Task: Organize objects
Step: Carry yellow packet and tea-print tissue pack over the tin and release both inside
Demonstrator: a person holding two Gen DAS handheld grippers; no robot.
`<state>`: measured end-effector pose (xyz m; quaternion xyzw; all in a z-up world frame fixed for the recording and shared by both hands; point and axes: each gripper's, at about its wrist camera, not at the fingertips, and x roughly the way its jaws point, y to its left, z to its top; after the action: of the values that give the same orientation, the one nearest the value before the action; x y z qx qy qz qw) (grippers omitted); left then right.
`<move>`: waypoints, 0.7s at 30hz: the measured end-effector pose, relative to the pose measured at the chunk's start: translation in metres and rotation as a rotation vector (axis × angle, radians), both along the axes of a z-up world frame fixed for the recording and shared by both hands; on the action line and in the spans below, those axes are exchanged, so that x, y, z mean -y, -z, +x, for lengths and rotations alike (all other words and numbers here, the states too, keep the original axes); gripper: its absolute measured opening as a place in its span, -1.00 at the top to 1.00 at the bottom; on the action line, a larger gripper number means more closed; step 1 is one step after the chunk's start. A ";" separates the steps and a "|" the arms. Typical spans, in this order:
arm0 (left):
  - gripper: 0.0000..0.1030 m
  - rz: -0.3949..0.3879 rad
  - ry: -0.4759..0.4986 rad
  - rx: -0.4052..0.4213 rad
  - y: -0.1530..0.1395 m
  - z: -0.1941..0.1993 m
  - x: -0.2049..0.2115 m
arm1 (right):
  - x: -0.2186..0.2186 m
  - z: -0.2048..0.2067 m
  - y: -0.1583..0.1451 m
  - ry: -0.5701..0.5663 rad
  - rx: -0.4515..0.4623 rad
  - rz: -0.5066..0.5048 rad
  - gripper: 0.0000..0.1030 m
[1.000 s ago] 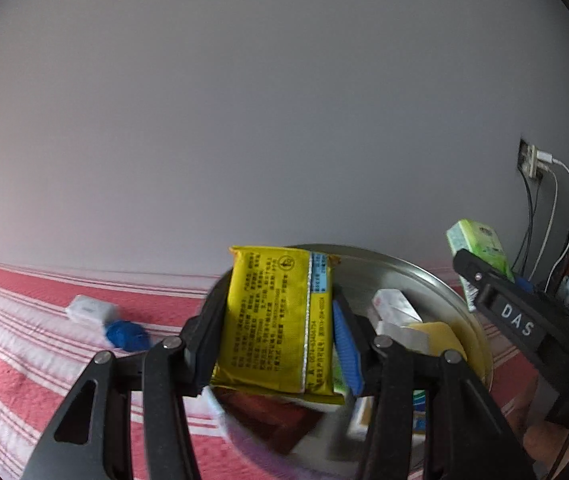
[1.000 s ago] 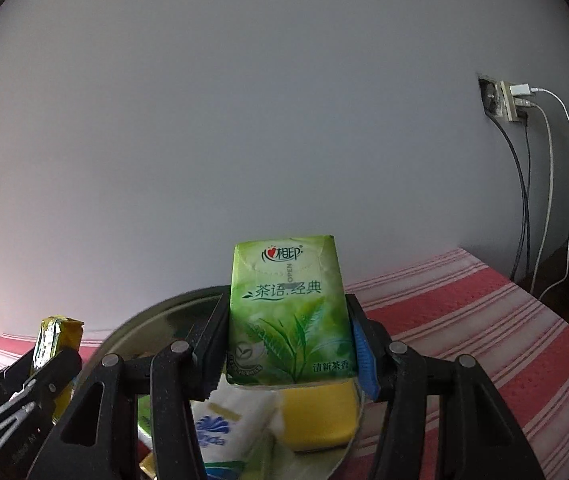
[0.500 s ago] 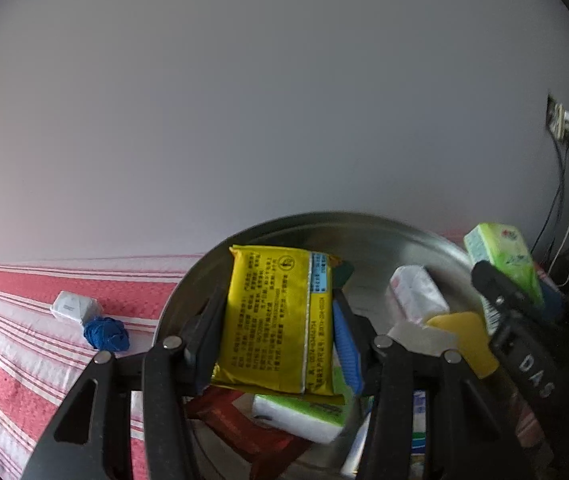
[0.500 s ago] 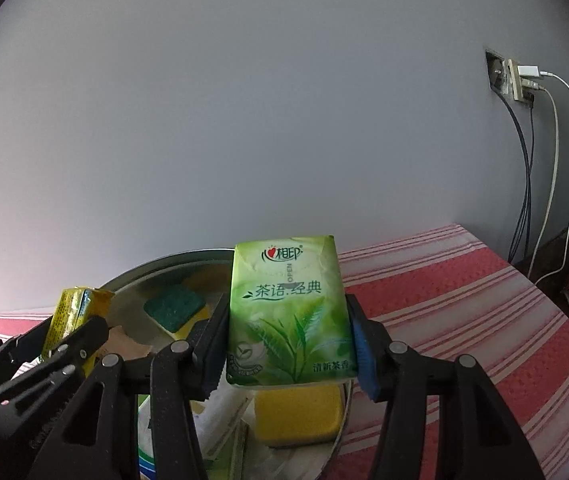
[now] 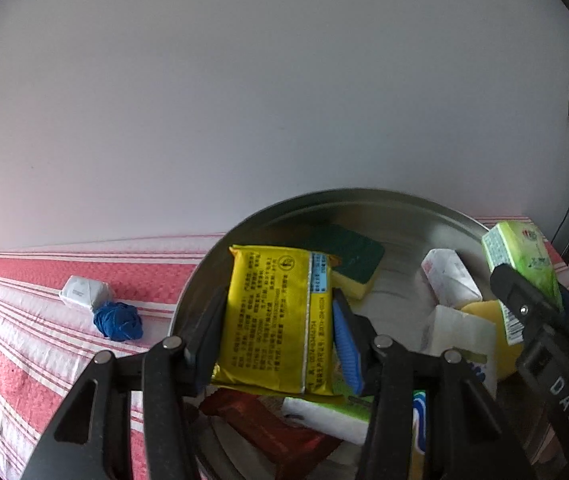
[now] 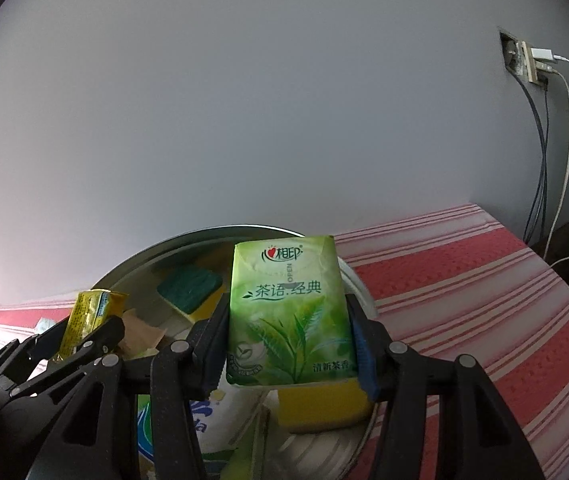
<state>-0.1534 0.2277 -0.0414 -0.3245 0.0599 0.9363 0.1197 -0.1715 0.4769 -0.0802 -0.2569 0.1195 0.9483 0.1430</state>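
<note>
Left wrist: left tool [image 5: 280,336] clamps yellow pack [image 5: 272,320], right tool [image 6: 288,344] clamps green pack [image 6: 288,312] over bowl [image 5: 364,204]; next, release both inside.

Both wrist views close, angled down; share metal basin [image 5: 364,200] [image 6: 156,252].

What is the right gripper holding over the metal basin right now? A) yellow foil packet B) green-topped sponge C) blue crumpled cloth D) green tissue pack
D: the right gripper has its fingers clamped on either side of the green tissue pack, above the metal basin; the yellow foil packet is in the left gripper.
</note>
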 end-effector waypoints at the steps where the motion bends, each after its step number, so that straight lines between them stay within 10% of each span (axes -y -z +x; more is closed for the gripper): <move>1: 0.03 -0.001 -0.002 0.002 0.001 0.001 -0.001 | 0.002 0.000 0.000 -0.003 0.001 0.003 -0.08; 7: -0.06 0.005 0.001 0.029 0.004 -0.001 0.001 | 0.005 0.001 0.002 -0.029 0.013 -0.001 -0.09; 13: -1.00 0.025 -0.059 -0.004 -0.005 0.001 0.008 | 0.001 0.009 -0.002 -0.016 -0.007 -0.013 -0.43; 21: -0.99 0.076 -0.054 0.004 -0.004 -0.002 0.015 | 0.000 0.017 -0.007 0.004 -0.059 -0.059 -0.53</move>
<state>-0.1557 0.2123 -0.0371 -0.3231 0.0152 0.9402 0.1069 -0.1540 0.4774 -0.0730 -0.2325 0.1523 0.9513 0.1336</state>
